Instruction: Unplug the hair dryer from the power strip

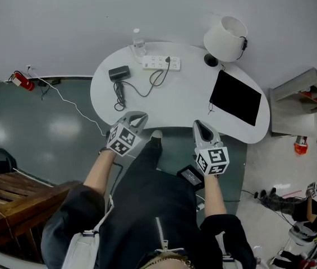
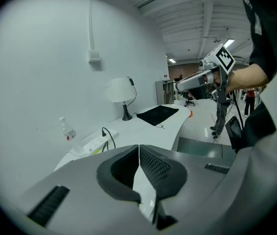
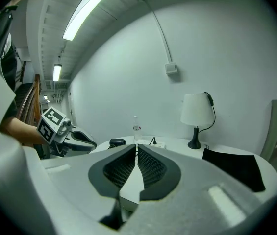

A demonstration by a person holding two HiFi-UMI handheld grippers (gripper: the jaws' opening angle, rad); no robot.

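On table (image 1: 186, 100): one black hair dryer (image 1: 119, 72), plugged into one power strip (image 1: 161, 64);
left gripper (image 1: 137, 116), right gripper (image 1: 201, 124): jaws together, empty.

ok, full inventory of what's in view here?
table: 1, white, centre
power strip: 1, white, far edge of table
plug: 1, black, in the power strip
hair dryer: 1, black, table left, its cable runs to the plug
bottle: 1, clear, far edge beside the power strip
lamp: 1, white shade, far right of table
mat: 1, black, table right
fire extinguisher: 1, red, floor left
bench: 1, brown wood, lower left
left tongs: 1, grey, shut and empty, at near table edge
right tongs: 1, grey, shut and empty, at near table edge
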